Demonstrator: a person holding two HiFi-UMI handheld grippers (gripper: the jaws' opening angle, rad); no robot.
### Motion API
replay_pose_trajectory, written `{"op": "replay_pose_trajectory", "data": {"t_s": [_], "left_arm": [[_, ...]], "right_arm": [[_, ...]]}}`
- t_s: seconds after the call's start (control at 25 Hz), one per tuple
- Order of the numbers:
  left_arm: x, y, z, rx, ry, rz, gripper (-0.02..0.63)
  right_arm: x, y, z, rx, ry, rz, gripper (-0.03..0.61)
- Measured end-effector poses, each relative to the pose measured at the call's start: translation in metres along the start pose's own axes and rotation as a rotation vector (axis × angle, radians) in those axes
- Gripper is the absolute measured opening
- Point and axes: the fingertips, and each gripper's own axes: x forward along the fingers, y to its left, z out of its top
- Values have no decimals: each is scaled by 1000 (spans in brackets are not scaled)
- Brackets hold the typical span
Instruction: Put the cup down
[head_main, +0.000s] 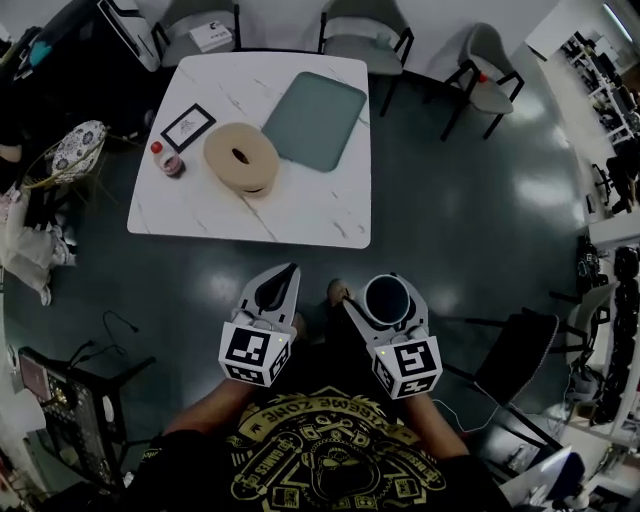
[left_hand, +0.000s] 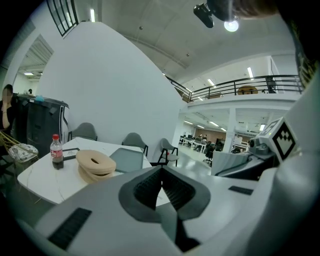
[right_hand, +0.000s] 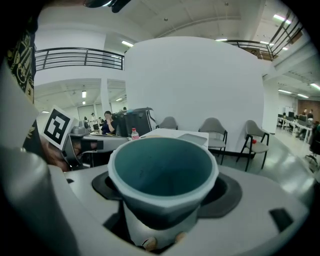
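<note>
A pale cup (head_main: 386, 298) with a dark teal inside stands upright between the jaws of my right gripper (head_main: 385, 300), which is shut on it, held in front of the person's body, well short of the table. In the right gripper view the cup (right_hand: 162, 180) fills the middle and its mouth faces up. My left gripper (head_main: 284, 275) hangs beside it on the left, jaws shut with nothing between them; in its own view the ribbed pads (left_hand: 161, 190) meet. The white marble-pattern table (head_main: 300, 210) lies ahead.
On the table lie a beige ring-shaped cushion (head_main: 241, 156), a grey-green mat (head_main: 315, 118), a small red-capped bottle (head_main: 169, 162) and a framed card (head_main: 187, 127). Grey chairs (head_main: 365, 35) stand along the far side and another (head_main: 485, 65) at the right. Dark floor separates me from the table.
</note>
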Motion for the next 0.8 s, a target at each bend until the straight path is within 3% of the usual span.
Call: {"op": "replay_pose_trajectory", "data": {"t_s": [0.28,0.8], "left_arm": [[12,24,7,-7,-6,96,9],[57,23,18,-34,1,256,9]], "right_arm": [[32,-15,16,-22,-7,69,393],[71,-63,37,-91,-7,217,393]]}}
